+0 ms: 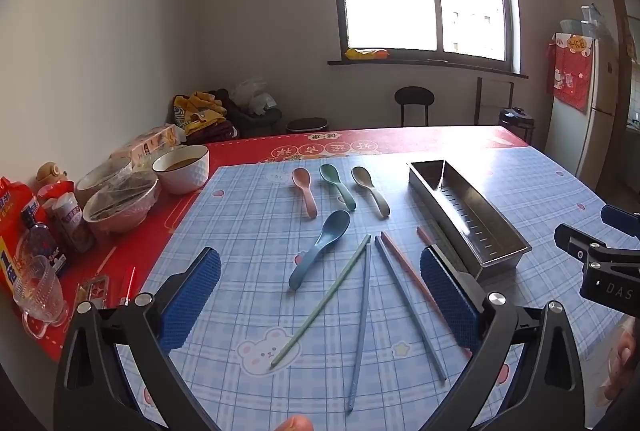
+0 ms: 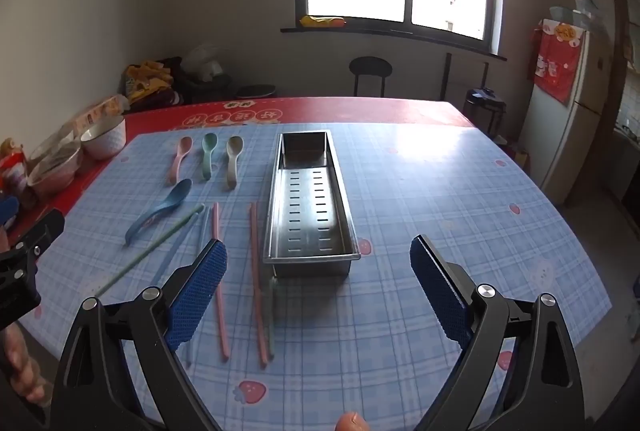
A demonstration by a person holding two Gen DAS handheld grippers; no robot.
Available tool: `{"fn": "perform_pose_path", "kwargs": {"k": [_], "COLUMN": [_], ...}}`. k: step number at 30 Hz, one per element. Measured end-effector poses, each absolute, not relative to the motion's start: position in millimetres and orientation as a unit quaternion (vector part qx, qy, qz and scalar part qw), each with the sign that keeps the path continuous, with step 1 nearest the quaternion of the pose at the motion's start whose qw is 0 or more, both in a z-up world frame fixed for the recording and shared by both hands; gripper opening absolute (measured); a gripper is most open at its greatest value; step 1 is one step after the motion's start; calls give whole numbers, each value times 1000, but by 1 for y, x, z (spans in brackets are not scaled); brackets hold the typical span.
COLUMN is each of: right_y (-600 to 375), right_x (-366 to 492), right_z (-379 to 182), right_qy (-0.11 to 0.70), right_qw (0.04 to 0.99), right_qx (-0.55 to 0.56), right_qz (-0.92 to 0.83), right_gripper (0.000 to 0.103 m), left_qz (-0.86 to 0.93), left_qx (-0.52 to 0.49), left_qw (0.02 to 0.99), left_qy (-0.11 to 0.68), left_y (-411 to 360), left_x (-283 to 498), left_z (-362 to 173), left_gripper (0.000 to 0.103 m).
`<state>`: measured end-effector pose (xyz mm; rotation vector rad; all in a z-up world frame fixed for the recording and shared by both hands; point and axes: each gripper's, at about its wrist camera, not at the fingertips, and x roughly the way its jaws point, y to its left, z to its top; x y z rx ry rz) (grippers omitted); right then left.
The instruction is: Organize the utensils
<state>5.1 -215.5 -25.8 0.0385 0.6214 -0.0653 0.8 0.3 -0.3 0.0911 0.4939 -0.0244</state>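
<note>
Both tools hanging released over table: left tool (image 1: 320, 295) above chopsticks (image 1: 362, 315), right tool (image 2: 318, 289) facing tray (image 2: 276, 191) at 12, spoons (image 2: 209, 155) at 11.

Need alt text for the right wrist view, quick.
Open right gripper hovers empty before a steel utensil tray on a blue plaid tablecloth. Left of it lie four spoons and loose chopsticks.

Home dining room: fridge (image 2: 568, 103), table (image 2: 440, 191), food bowls (image 1: 180, 167), stool (image 2: 370, 73).

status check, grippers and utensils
Left gripper, right gripper: jaws open, empty. Spoons, chopsticks loose on mat. Metal tray empty. Nothing blocking.
</note>
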Motion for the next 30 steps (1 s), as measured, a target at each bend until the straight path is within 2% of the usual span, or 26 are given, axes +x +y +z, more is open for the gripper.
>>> {"fn": "perform_pose_path", "kwargs": {"k": [30], "right_y": [-222], "right_x": [10], "right_z": [-31], "right_qy": [311], "right_qw": [949], "right_qx": [27], "right_qz": [-43], "right_gripper": [90], "left_qz": [-6], "left_qx": [55], "left_qw": [965], "left_qy": [256], "left_y": [0], "left_x": [3], "left_z": [-10], "left_gripper": [98]}}
